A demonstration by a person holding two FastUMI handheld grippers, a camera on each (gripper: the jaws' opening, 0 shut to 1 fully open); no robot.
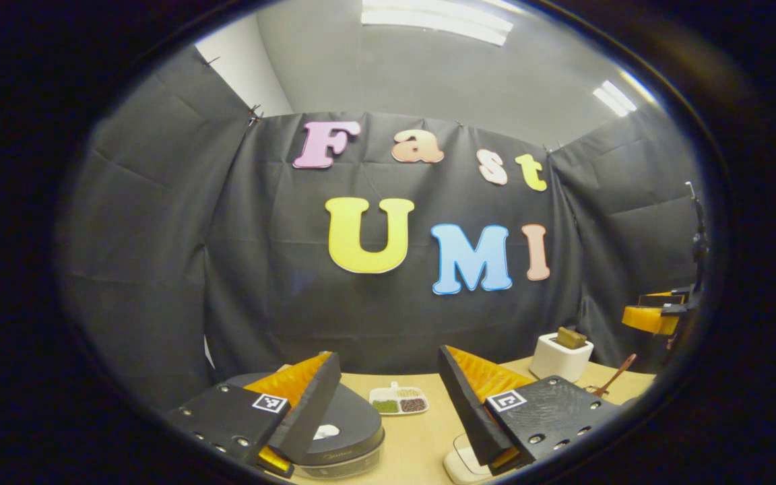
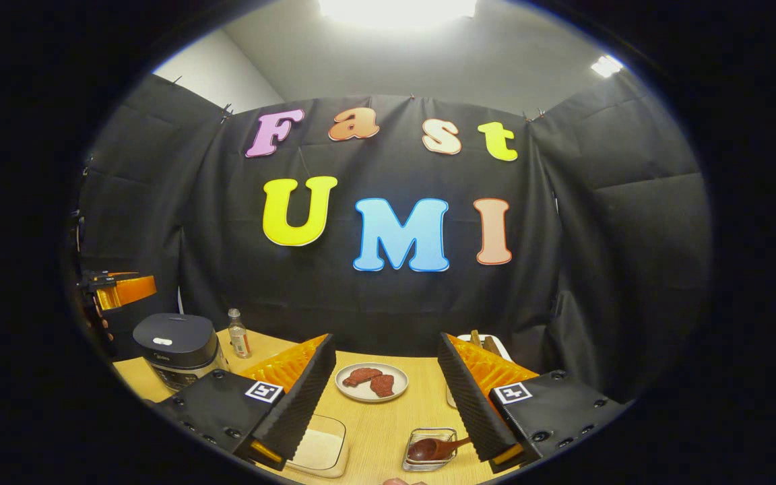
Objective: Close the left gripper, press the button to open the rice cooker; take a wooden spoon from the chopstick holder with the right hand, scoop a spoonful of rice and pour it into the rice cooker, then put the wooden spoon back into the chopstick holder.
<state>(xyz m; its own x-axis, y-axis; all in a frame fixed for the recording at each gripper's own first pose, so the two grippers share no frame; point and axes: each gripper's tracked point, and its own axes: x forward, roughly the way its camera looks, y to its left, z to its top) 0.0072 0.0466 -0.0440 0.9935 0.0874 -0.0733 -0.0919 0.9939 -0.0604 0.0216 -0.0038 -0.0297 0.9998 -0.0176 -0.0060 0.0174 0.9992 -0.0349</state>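
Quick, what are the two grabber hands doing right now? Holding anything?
Left gripper: open, holding nothing, above the rice cooker.
Right gripper: open, holding nothing.

The dark rice cooker stands shut on the table; a chopstick holder stands well apart.
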